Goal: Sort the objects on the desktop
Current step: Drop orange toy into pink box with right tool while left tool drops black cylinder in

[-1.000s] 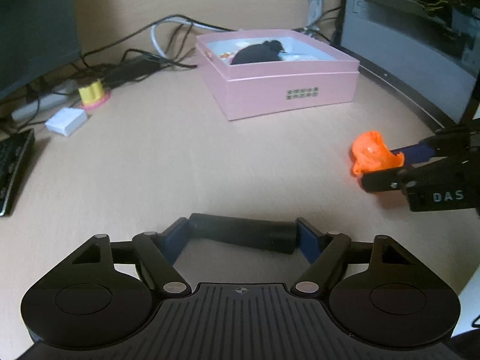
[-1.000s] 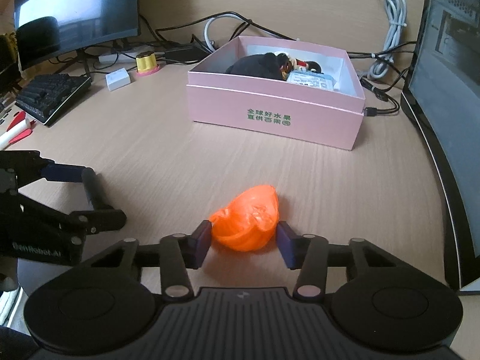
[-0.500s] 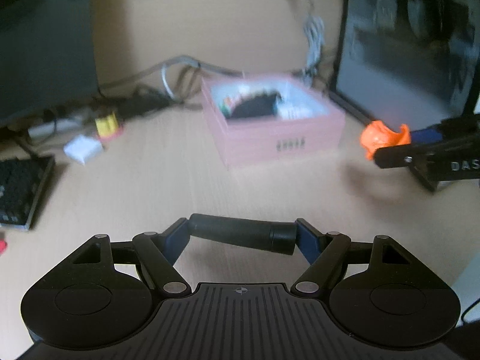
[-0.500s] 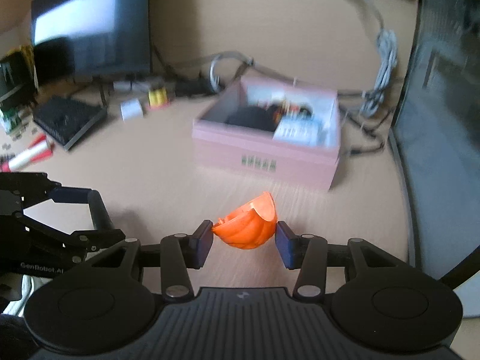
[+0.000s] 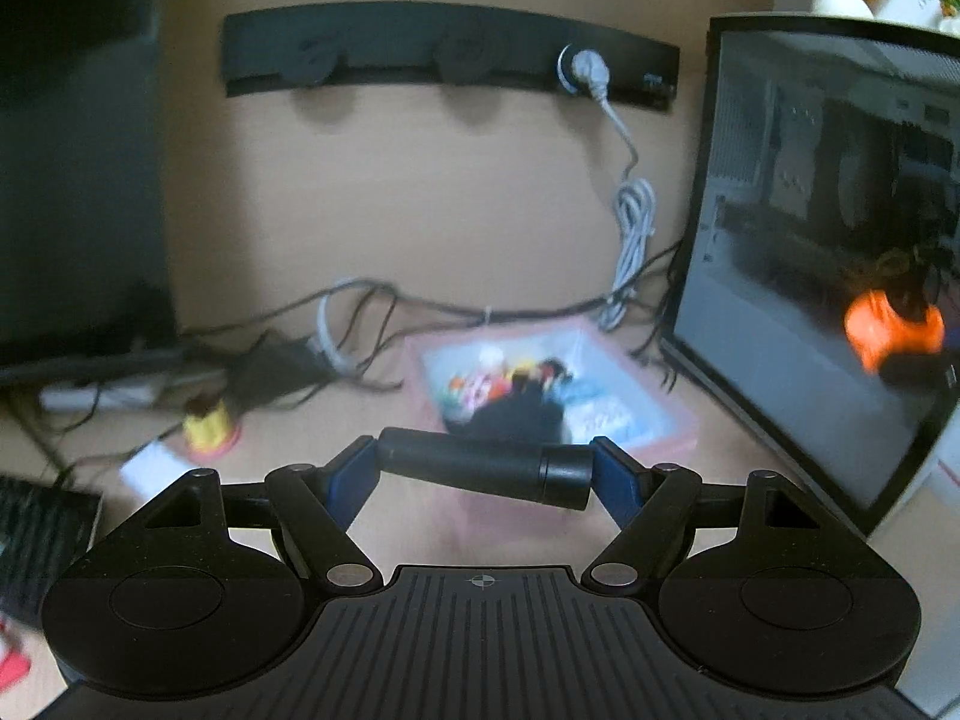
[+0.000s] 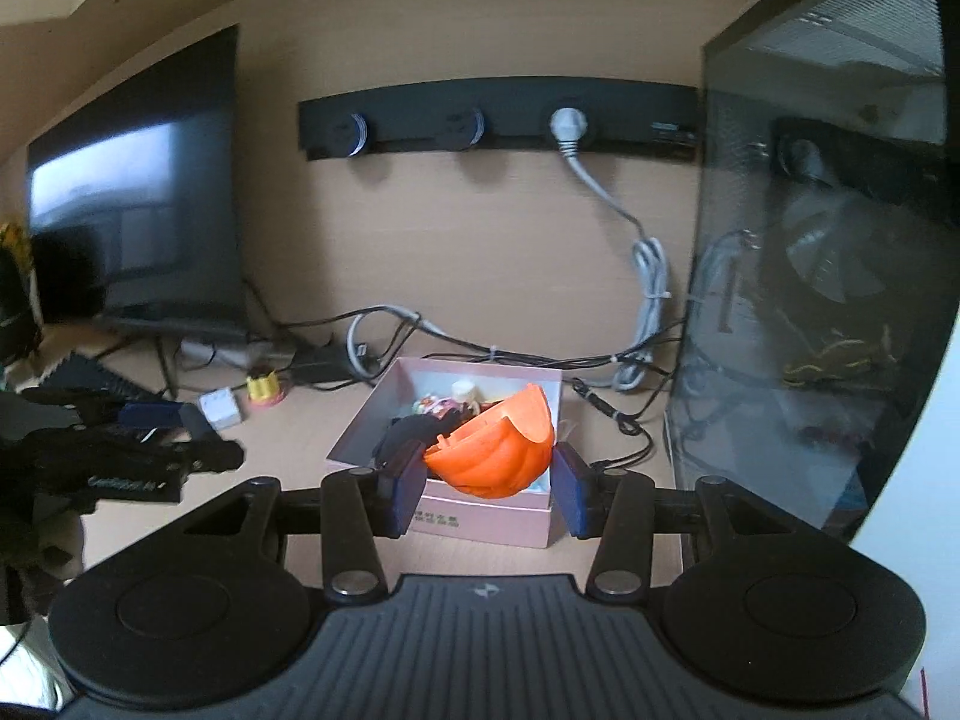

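Right claw (image 6: 485,485) gripping orange shell (image 6: 491,450), left claw (image 5: 485,468) clamping black cylinder (image 5: 480,467)

The box (image 6: 462,462) sits on the desk (image 6: 288,450) with a jumble of small items inside — cables (image 6: 480,354) run behind it. The monitor (image 6: 132,204) stands left of it, the computer case (image 6: 828,276) right.

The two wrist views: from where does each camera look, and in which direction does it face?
Left wrist: sits behind the left tongs, faces the back wall over the pink box; they hold a black cylinder.
Right wrist: sits behind the right tongs, same direction; they hold an orange shell, left tongs alongside.
Shared: box, wall socket strip.
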Demonstrator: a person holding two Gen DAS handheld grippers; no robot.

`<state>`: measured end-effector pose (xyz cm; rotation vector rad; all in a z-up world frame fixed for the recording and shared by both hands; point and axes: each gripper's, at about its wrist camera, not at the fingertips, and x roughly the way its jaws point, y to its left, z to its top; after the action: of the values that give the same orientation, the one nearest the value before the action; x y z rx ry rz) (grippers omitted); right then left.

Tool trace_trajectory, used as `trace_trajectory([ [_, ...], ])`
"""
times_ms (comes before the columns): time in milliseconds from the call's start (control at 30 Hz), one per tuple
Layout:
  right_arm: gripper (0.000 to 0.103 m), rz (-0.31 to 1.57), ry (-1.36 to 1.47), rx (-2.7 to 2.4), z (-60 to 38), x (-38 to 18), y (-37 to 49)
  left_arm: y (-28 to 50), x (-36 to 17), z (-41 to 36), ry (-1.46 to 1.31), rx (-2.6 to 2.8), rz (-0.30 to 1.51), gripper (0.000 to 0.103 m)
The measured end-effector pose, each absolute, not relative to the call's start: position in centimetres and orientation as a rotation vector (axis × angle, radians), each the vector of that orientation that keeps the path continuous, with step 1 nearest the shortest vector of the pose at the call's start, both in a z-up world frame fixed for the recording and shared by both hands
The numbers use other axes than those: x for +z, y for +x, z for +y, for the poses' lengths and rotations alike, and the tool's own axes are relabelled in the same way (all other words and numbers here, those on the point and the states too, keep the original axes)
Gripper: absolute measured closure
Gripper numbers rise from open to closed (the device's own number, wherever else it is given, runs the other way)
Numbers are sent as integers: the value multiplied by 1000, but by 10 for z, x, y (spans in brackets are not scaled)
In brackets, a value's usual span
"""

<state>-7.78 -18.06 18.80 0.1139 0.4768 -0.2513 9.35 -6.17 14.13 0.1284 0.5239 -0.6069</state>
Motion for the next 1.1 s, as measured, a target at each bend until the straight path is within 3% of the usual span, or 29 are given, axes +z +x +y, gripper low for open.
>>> trace_trajectory([
  [200, 58, 463, 120, -294, -180, 193, -69, 162, 175, -114, 153, -589, 422, 20],
  [267, 58, 467, 137, -298, -183, 191, -63, 187, 177, -129, 129, -555, 386, 8],
  [367, 58, 498, 154, -315, -186, 183, -52, 204, 167, -134, 115, -570, 463, 7],
  [767, 58, 541, 269, -264, -212, 175, -8, 111, 69, -62, 151, -512, 825, 5],
  [1000, 57, 507, 314, -233, -232, 182, 80, 94, 65, -23, 108, -414, 854, 3],
  [1100, 51, 499, 312, -274, -238, 182, 107, 92, 68, -3, 85, -366, 846, 2],
])
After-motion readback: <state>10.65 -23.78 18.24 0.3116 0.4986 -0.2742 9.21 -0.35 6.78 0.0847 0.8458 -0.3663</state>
